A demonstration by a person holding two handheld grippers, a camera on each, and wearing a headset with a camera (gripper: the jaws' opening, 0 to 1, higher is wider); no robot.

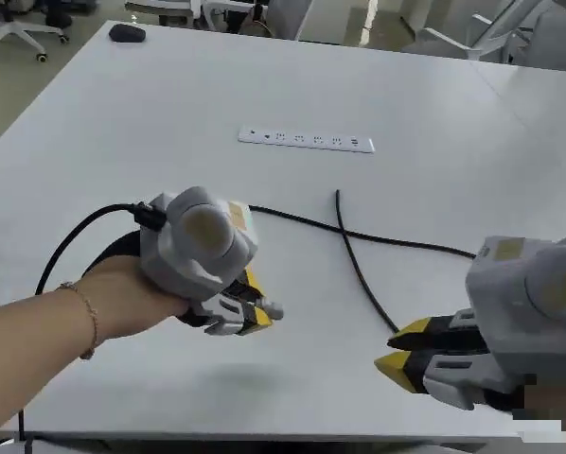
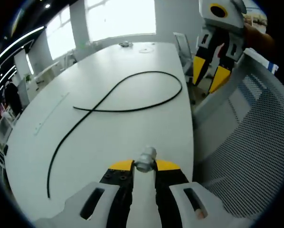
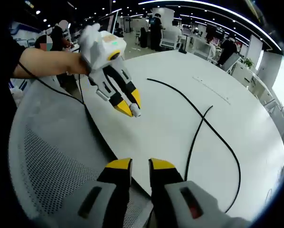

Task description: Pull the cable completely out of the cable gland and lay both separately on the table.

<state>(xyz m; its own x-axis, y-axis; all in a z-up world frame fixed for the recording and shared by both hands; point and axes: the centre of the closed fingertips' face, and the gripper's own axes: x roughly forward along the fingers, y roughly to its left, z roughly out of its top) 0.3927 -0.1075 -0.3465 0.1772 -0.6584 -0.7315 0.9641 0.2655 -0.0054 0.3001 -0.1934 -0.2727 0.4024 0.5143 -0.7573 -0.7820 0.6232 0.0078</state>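
The left tongs [image 2: 144,165] pinch the grey cable gland [image 2: 146,156]; black cable [image 2: 114,111] lies looped on the table [image 2: 132,135].

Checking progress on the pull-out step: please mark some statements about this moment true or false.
1. The left tool holds the gland. True.
2. The cable runs through the gland. False: it lies on the table, apart from the gland.
3. The right tool grips the cable. False: it is open and empty.
4. The cable crosses over itself. True.
5. A power strip lies beyond the cable. True.
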